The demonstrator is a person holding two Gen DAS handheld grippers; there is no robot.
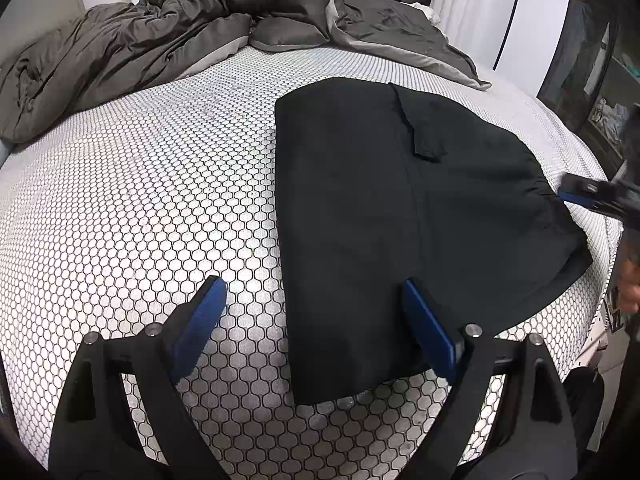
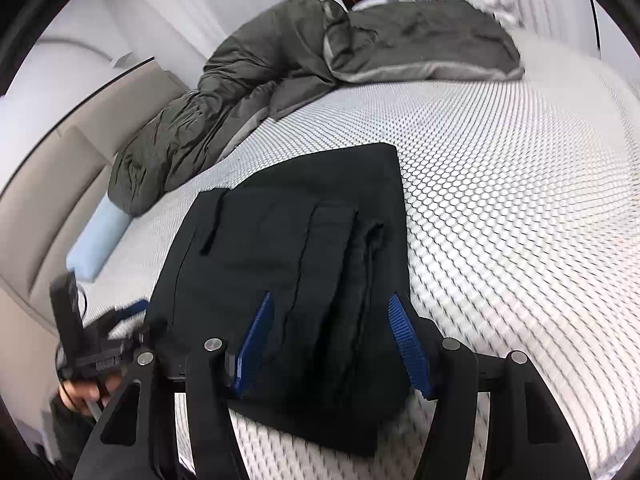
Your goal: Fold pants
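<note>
Across the bed (image 1: 140,200), its honeycomb-patterned cover bare, a grey duvet (image 1: 160,32) is heaped at the far end. Nearer lie the black pants (image 1: 380,200), folded flat. Left gripper (image 1: 314,300) spreads wide, straddling their near edge, holding nothing. Right gripper (image 2: 332,320) stands partly open above the folded layers.

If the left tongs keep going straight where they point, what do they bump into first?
Probably the near left edge of the black pants and the honeycomb mattress beside it. The left tongs stand open, straddling that edge; depth is hard to judge.
</note>
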